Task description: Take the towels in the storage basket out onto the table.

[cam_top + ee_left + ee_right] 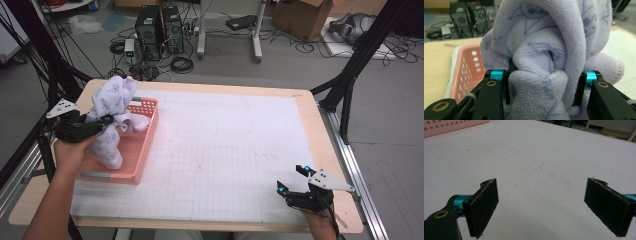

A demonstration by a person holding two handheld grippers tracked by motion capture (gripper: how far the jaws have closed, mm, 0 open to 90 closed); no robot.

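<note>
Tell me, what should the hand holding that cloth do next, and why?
Probably keep lifting. The left gripper is clamped on the bunched cloth, but the cloth's lower end hangs inside the pink basket. Raising it until that end clears the rim would let it be carried to the white mat, where the right gripper waits open.

Both grippers are black with teal collars by the jaws, brass-looking screw holes, and a grey triangular plate on top.

Soft even light, slightly blurry
</note>
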